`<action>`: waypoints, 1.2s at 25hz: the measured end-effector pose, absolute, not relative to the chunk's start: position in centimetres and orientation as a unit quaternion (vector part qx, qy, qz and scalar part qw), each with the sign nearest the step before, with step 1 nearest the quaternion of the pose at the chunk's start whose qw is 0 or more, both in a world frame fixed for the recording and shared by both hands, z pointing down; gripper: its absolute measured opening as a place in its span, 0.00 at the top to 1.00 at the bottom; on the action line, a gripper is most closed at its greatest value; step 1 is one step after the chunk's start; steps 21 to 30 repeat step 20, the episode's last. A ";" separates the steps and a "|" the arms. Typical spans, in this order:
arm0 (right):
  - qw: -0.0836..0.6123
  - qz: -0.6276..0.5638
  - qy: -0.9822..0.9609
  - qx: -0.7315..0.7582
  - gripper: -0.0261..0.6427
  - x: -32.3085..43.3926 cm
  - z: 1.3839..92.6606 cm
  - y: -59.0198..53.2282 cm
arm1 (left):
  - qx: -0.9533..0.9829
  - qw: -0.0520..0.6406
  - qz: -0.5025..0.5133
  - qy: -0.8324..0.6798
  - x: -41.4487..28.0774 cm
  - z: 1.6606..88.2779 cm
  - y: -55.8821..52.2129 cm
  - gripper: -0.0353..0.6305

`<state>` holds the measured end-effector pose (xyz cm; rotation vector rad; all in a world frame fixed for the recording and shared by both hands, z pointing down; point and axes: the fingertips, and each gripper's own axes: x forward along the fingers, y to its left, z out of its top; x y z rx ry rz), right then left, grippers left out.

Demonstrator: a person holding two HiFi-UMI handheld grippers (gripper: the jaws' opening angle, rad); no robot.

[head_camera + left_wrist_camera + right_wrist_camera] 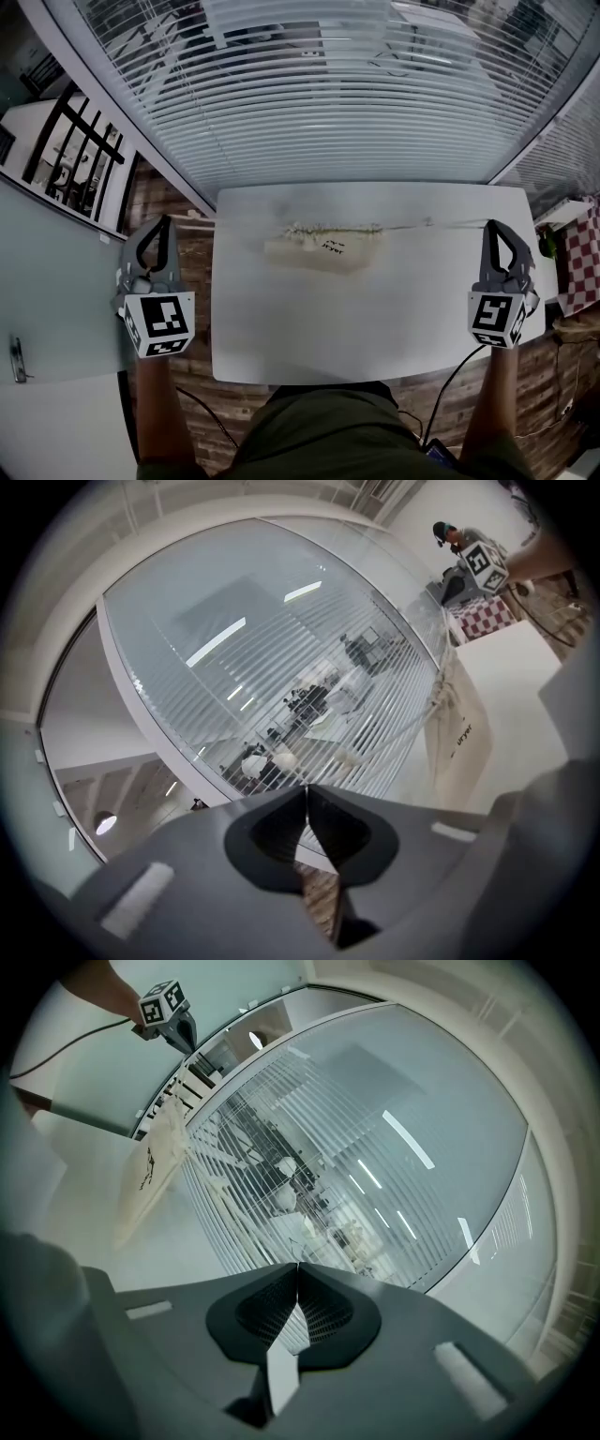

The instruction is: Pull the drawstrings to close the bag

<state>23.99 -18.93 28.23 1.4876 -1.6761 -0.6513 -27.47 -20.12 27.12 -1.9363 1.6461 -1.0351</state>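
A cream cloth bag (pixel 323 251) lies flat at the far middle of the white table (pixel 375 319), its mouth gathered into tight pleats along the far edge. A thin drawstring (pixel 431 225) runs taut from the bag's right end to my right gripper (pixel 489 225), which is shut at the table's right edge. My left gripper (pixel 164 221) is shut beyond the table's left edge, level with the bag's mouth; the string on that side is barely visible. In the left gripper view the jaws (pixel 306 789) meet, with the bag (pixel 459 733) far right. The right gripper view shows jaws (pixel 298 1265) pressed together and the bag (pixel 150 1176) far left.
A curved glass wall with white blinds (pixel 328 103) stands right behind the table. A red checked cloth (pixel 581 258) hangs at the far right, and black railings (pixel 80 150) stand at the far left. Wooden floor shows round the table, and a cable (pixel 450 384) trails from the right gripper.
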 end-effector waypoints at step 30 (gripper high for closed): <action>0.413 -0.241 -0.658 0.581 0.94 25.1 29.5 -18.0 | -0.696 0.189 -0.375 0.582 -26.7 27.5 -19.4 0.93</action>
